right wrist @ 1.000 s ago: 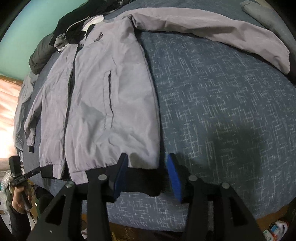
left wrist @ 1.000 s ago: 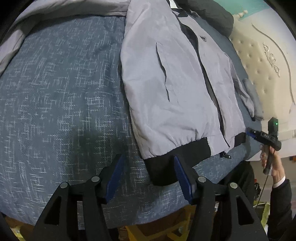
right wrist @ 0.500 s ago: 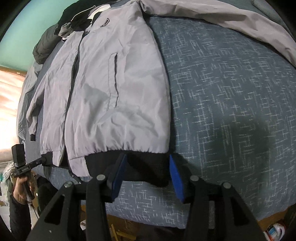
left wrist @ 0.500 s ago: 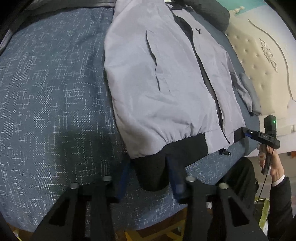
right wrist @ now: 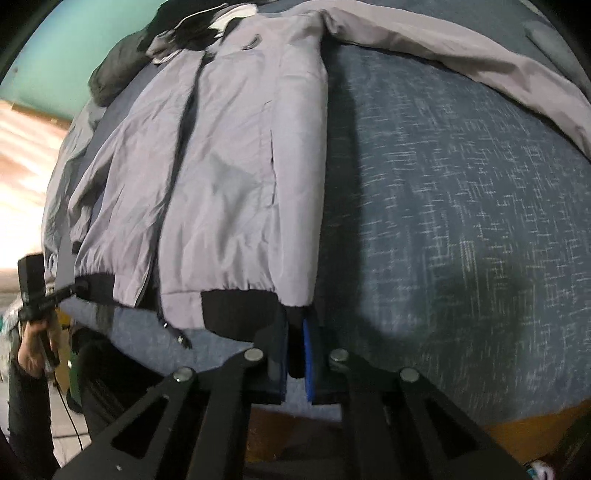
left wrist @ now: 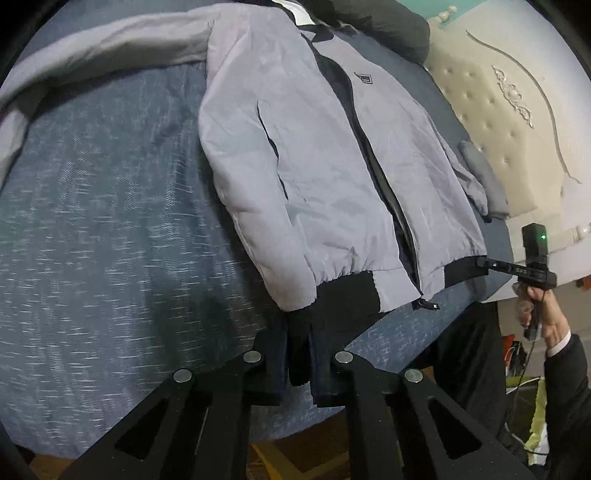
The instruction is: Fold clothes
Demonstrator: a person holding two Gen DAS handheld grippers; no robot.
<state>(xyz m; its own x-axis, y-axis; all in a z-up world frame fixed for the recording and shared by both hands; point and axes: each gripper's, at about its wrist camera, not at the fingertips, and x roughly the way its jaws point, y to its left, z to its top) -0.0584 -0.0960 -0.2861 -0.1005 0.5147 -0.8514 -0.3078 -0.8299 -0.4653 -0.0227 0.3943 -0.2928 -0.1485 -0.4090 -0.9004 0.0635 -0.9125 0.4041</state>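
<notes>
A light grey zip jacket lies front-up on a bed, its black ribbed hem toward me. My left gripper has the hem's corner between its pads; its jaws are closing and press on the cloth. In the right wrist view the jacket fills the left half, and my right gripper is shut on the black hem at its corner. Each view also shows the other gripper, held in a person's hand, at the far hem corner: right gripper, left gripper. One sleeve stretches out sideways.
The blue flecked bedcover spreads wide beside the jacket. A cream tufted headboard borders one side. Dark clothing is heaped past the collar. A small grey garment lies by the jacket. The bed edge runs just beneath both grippers.
Both grippers went from open around the hem to closed on it. The hem corners have lifted slightly off the bedcover.
</notes>
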